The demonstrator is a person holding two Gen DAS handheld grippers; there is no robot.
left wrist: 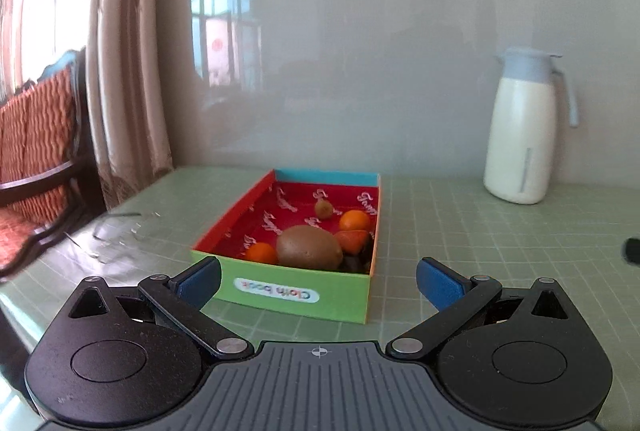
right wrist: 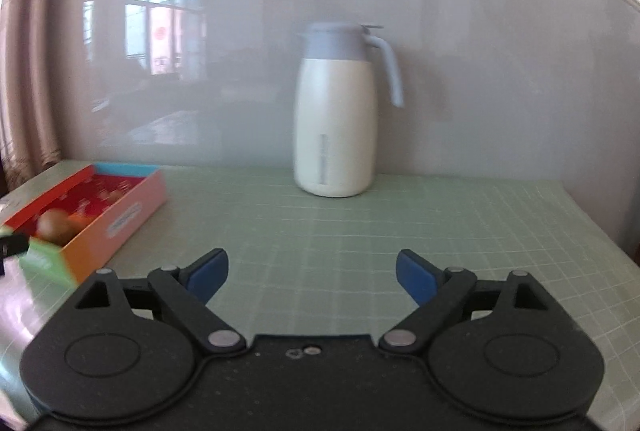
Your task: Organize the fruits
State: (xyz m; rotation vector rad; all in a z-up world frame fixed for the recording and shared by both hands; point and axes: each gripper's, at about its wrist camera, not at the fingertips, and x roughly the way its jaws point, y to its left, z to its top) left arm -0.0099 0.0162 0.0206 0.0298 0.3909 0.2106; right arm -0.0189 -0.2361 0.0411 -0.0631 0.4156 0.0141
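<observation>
Green gridded mat [right wrist: 360,231] bears box [left wrist: 292,291], jug [right wrist: 334,119].

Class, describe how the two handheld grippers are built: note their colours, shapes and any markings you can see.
The left gripper and right gripper look alike: black plastic bodies with round discs, angled black link arms with silver pivots, triangular cut-outs and blue finger pads. The left has a ribbed grey centre plate with a small crosshair mark. No cables or sleeves show.

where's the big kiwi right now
In the left wrist view the big kiwi lies inside the colourful box, near its front wall, between two oranges.
</observation>
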